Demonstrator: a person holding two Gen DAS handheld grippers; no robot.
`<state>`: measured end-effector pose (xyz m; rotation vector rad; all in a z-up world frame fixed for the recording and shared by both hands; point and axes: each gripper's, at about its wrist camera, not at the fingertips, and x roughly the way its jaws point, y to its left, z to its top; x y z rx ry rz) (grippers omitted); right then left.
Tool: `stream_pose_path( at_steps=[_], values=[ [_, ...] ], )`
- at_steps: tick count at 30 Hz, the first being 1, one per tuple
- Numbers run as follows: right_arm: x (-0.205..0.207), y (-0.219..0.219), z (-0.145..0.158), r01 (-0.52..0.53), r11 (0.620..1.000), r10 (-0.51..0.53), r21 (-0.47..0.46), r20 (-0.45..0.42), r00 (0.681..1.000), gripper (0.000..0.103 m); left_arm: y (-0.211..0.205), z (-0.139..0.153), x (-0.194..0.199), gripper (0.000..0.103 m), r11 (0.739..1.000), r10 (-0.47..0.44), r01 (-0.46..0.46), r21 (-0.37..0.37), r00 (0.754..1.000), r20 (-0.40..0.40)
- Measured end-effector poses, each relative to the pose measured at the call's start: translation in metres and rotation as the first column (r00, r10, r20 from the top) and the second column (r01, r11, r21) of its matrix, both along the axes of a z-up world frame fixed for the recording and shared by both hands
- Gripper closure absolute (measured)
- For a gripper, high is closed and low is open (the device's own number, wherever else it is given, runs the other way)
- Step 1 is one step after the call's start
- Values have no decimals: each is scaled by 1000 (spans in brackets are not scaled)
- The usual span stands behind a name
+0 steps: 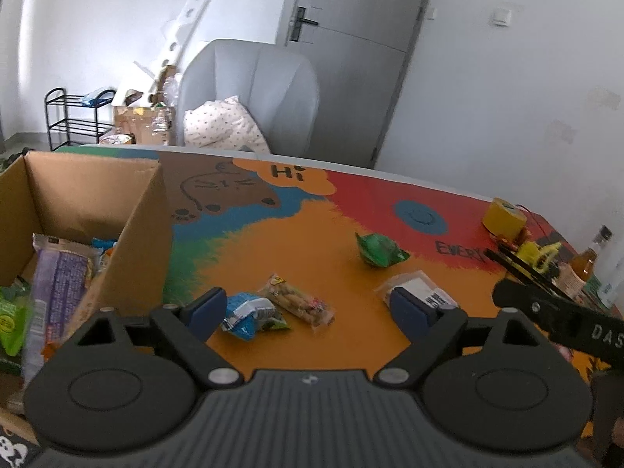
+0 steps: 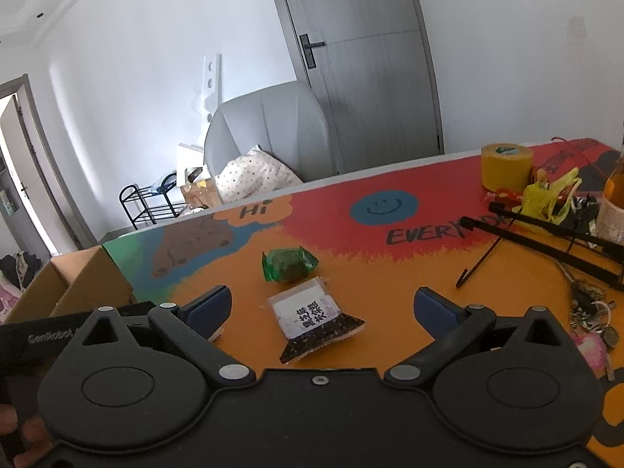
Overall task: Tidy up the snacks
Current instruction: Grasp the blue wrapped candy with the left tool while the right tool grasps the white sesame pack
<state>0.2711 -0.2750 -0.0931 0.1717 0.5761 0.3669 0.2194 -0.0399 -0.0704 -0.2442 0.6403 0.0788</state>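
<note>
1. While both grippers are hovering over the painted tabletop [image 1: 312, 241], the left gripper [image 1: 308, 310] is spreading its blue-padded jaws wide with nothing between them.
2. Low in the centre of the left view, a blue-and-white packet [image 1: 249, 314] is lying crumpled, touching a clear pack of tan biscuit sticks [image 1: 298, 299] just to its right.
3. Further up and right, a shiny green wrapped snack [image 1: 380, 249] is sitting apart from them.
4. At the left edge, an open cardboard box [image 1: 136, 210] is holding a purple packet [image 1: 58, 277] and a green one [image 1: 9, 312].
5. In the right view, the right gripper [image 2: 321, 310] is gaping wide and empty around a white-labelled packet with black print and a dark seeded lower half [image 2: 312, 318], lying flat in the centre.
6. Just above it, the same green snack [image 2: 288, 264] is resting.
</note>
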Motion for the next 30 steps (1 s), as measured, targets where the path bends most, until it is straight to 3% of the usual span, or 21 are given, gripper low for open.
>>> stream_pose_path(
  at_steps=[2, 5, 12, 24, 29, 30],
  values=[
    [5, 1, -4, -9, 1000, 9, 7, -12, 1000, 7, 2, -5, 5, 29, 1000, 28, -28, -2, 1000, -10],
    [13, 4, -10, -24, 1000, 24, 8, -26, 999, 10, 5, -13, 13, 40, 998, 55, -55, -6, 998, -34],
    [29, 15, -24, -60, 998, 60, -4, -50, 997, 19, 9, -28, 23, 45, 994, 109, -109, 16, 993, -55],
    [46, 37, -34, -113, 993, 111, -46, -48, 993, 22, 13, -50, 34, 47, 987, 156, -154, 39, 985, -76],
    [50, 44, -44, -127, 989, 120, -77, -87, 989, 36, 13, -53, 35, 50, 987, 157, -155, 38, 986, -63],
    [50, 44, -46, -132, 988, 124, -76, -104, 987, 45, 13, -53, 35, 53, 987, 157, -155, 40, 986, -63]
  ],
)
